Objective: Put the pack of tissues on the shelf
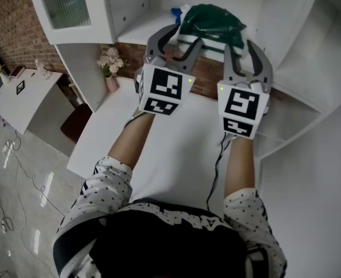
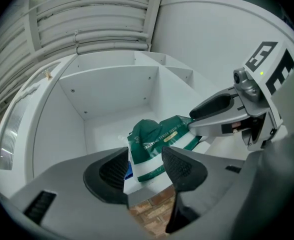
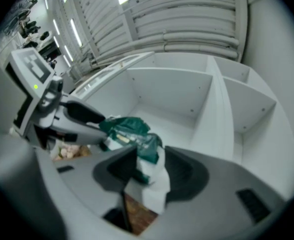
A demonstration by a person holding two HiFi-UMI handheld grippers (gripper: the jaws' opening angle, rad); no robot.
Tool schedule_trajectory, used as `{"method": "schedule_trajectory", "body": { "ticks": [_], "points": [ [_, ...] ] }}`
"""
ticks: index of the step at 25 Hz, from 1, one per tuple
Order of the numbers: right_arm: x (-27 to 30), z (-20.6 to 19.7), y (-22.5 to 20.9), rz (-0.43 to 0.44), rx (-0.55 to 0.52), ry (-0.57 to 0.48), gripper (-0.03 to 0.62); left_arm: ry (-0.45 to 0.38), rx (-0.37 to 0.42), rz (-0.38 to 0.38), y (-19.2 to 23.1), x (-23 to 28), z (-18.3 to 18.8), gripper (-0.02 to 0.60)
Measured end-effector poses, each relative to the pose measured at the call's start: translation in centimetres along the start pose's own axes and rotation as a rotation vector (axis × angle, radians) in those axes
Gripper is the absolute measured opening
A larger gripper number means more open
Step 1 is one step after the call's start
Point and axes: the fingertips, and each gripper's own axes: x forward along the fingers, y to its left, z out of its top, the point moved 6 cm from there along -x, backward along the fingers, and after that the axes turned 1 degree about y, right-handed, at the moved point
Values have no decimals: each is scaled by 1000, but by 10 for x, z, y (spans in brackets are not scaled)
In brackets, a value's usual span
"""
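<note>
I see the pack of tissues point(image 1: 211, 22) lying on the shelf point(image 1: 137, 35) near its front edge, long axis L-R across both claws, crumpled green side up. L gripper point(image 1: 185, 35) and R gripper point(image 1: 241, 46) are both wide open, nothing gripped. Fingers hide the pack's near side; can't ID the blue bit point(image 1: 175, 11) at its left end.

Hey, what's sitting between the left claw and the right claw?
The pack of tissues, lying on the shelf: in the head view the left claw and right claw each straddle one end.
</note>
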Motion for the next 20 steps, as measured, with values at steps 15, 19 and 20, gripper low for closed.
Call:
{"method": "schedule_trajectory", "body": {
  "ticks": [15, 19, 20],
  "points": [
    [-36, 12, -3, 5, 102, -63, 96, -72, -59, -35, -5, -38, 22, 190],
    [-53, 16, -4, 18, 168, -103, 47, -73, -54, -116, -18, -48, 24, 121],
    [-56, 17, -3, 27, 176, -107, 44, -71, -45, -131, -21, -49, 24, 99]
  ]
}}
